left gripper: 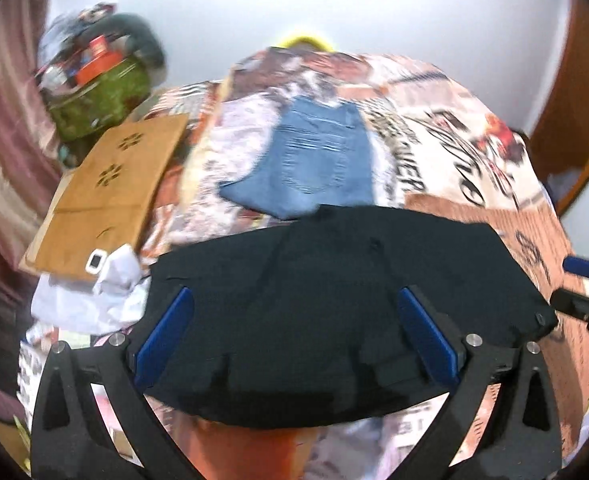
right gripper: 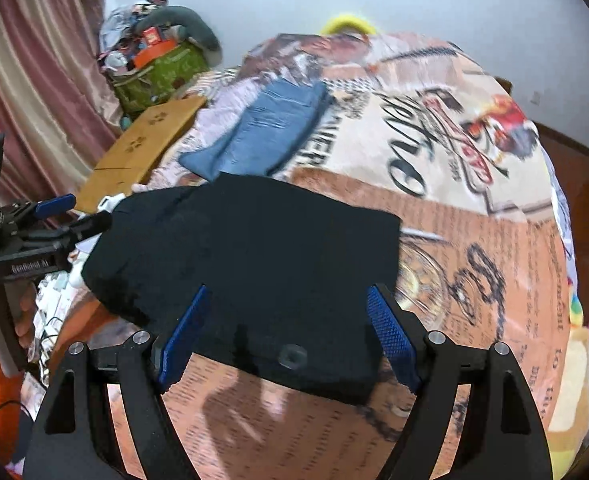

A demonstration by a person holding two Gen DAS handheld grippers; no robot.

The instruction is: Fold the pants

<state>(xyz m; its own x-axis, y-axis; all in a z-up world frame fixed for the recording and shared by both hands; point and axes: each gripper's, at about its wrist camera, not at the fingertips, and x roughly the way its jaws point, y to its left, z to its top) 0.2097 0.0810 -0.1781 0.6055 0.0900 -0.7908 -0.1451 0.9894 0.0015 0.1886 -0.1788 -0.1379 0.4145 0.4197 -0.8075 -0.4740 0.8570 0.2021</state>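
In the left wrist view, the left gripper [left gripper: 294,336] has its blue-padded fingers [left gripper: 166,332] spread wide, gripping nothing, poised over the near half of the black pants [left gripper: 334,280]. The pants lie as a broad folded bundle on the printed bedspread [left gripper: 474,160], close to its near edge. Just beyond them, touching their far edge, lies a pair of folded blue jeans [left gripper: 314,160]. Off the left edge of the bedspread sits a flat cardboard box [left gripper: 110,184], with a green bag [left gripper: 98,104] piled full behind it. The tip of the right gripper [left gripper: 582,280] shows at the pants' right end.

In the right wrist view, the right gripper [right gripper: 286,336] is likewise wide apart and holds nothing, its fingers [right gripper: 390,328] above the near right corner of the black pants [right gripper: 246,248]. The left gripper [right gripper: 54,216] sits at the pants' left end; whether it touches the cloth cannot be told. The blue jeans [right gripper: 266,128] lie farther back on the bedspread [right gripper: 494,280], beside the cardboard box [right gripper: 142,148].
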